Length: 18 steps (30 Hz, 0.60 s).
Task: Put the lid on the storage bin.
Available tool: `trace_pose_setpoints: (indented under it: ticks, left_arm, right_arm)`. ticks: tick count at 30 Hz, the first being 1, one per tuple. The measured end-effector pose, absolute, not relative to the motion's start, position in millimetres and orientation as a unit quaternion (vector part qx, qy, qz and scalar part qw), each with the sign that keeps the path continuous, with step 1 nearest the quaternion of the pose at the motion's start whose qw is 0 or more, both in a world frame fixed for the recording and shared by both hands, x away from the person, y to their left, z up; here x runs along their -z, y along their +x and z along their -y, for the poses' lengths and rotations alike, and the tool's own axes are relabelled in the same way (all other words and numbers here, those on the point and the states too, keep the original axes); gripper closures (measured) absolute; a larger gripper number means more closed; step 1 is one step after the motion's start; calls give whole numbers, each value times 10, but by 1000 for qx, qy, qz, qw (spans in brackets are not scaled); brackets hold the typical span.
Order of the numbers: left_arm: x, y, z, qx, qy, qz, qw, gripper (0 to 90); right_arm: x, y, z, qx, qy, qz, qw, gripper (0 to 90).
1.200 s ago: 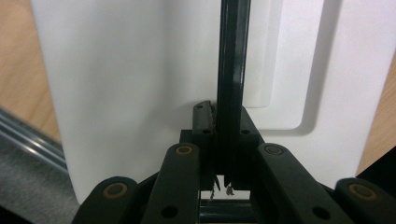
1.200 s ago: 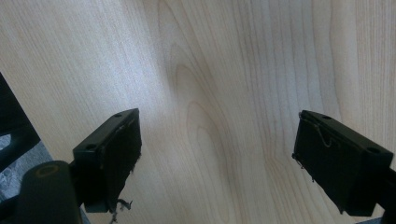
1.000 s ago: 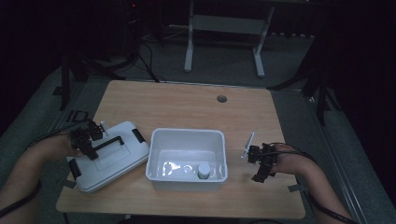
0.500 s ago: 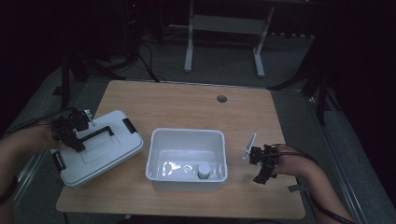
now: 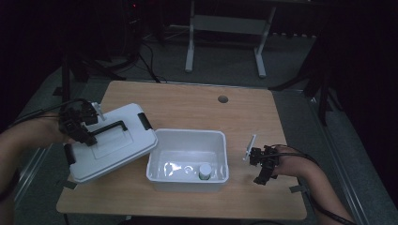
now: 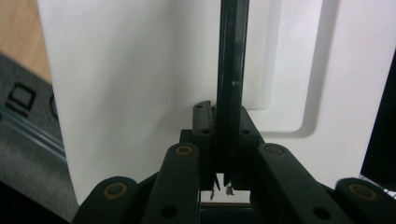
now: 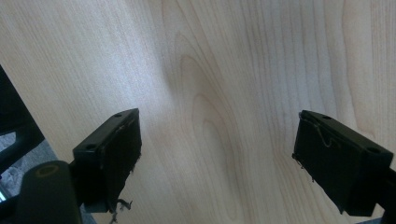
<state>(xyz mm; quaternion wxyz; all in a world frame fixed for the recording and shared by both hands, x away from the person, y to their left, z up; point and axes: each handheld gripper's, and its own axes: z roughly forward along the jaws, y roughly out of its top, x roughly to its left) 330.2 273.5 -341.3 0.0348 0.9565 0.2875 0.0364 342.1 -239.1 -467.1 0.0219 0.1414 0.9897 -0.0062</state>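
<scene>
My left gripper point(image 5: 87, 133) is clamped tight on the black handle point(image 5: 109, 128) of the white lid point(image 5: 112, 143); in the left gripper view the handle bar point(image 6: 231, 70) runs straight up between my closed jaws. The lid is tilted, its right edge just beside or maybe resting on the left rim of the white bin point(image 5: 187, 136), hard to tell in this dim light. It hangs over the left side of the wooden table point(image 5: 187, 101). The bin sits mid-table, near side, with a small white-capped bottle point(image 5: 204, 171) inside at its near right. My right gripper point(image 5: 253, 157) is on the right, near the bin, jaws spread wide over bare wood point(image 7: 219, 93), holding nothing.
</scene>
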Motion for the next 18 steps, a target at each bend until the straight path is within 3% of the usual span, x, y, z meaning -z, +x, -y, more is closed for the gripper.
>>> trace_pose_setpoints:
  ticks: [18]
  left_arm:
    - [3363,3400,-1897,-40,980,-191,33,834]
  right_arm:
    - [4706,3410,2414,7,143,-989,20,146]
